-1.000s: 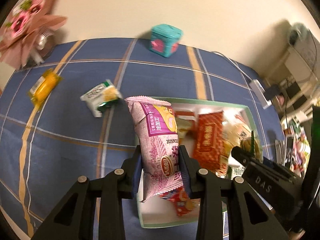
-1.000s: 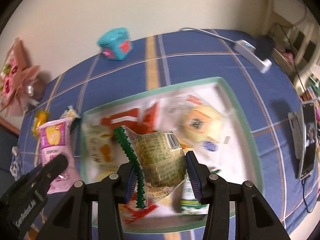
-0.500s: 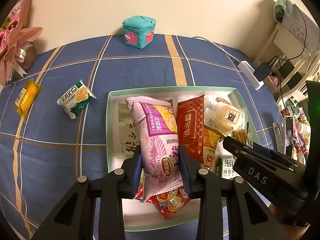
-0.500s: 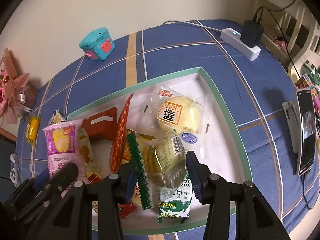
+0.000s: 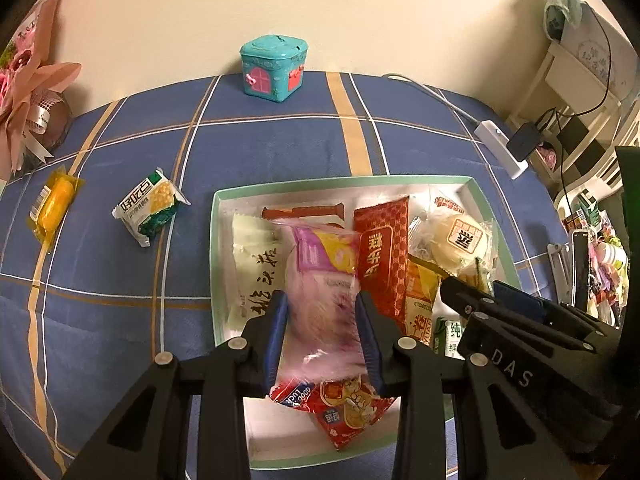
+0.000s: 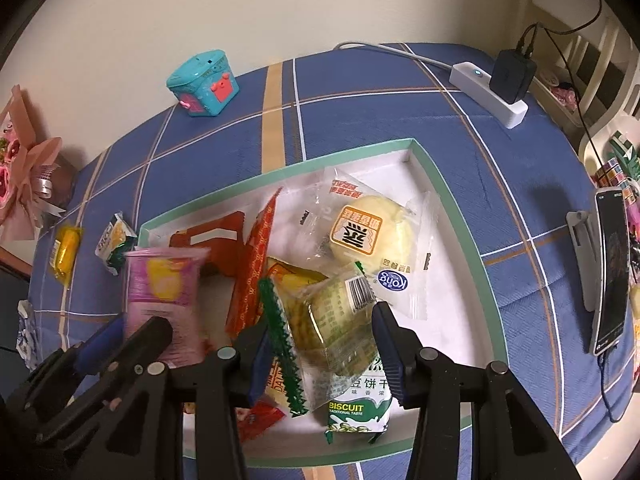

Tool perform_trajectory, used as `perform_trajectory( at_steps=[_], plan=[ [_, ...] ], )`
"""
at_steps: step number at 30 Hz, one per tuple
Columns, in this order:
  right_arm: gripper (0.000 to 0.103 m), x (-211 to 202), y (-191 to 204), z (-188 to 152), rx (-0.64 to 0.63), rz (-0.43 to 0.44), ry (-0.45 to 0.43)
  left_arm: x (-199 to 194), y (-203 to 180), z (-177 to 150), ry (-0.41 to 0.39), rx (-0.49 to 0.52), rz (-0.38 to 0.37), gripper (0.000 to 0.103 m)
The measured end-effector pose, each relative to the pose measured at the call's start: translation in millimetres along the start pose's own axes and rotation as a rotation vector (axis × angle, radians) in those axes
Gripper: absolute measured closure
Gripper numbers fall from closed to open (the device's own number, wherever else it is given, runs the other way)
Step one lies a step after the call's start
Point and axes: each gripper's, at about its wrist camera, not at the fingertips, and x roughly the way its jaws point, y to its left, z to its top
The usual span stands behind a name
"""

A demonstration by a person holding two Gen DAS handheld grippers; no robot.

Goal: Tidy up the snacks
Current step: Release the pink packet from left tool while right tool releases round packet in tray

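A green-rimmed white tray (image 5: 216, 264) on the blue plaid cloth holds several snack packets. My left gripper (image 5: 320, 340) is shut on a pink and purple packet (image 5: 320, 280), blurred, low over the tray's left half between a pale green packet (image 5: 256, 268) and a red packet (image 5: 380, 256). My right gripper (image 6: 322, 356) is shut on a clear biscuit packet with a green serrated edge (image 6: 332, 320), which rests on the pile beside a round bun packet (image 6: 368, 236). The left gripper (image 6: 120, 344) with its pink packet (image 6: 160, 292) shows at lower left.
Two packets lie loose on the cloth left of the tray: a green and white cracker packet (image 5: 150, 208) and a yellow one (image 5: 54, 206). A teal toy box (image 5: 274, 68) stands by the wall. A power strip (image 6: 488, 96) and a phone on a stand (image 6: 610, 268) sit to the right.
The left gripper carried the pink packet rightward over the tray and lower into it. The right gripper brought the green-edged packet down from the air onto the pile.
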Motion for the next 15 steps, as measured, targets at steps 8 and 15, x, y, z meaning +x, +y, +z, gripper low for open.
perform_trajectory(
  at_steps=[8, 15],
  plan=[
    [0.05, -4, 5, -1, 0.0, -0.019, 0.017, -1, 3, 1, 0.008, -0.005, 0.008, 0.066],
    [0.03, -10, 9, 0, 0.003, -0.034, 0.018, -7, 20, 1, 0.012, -0.043, 0.059, 0.049]
  ],
)
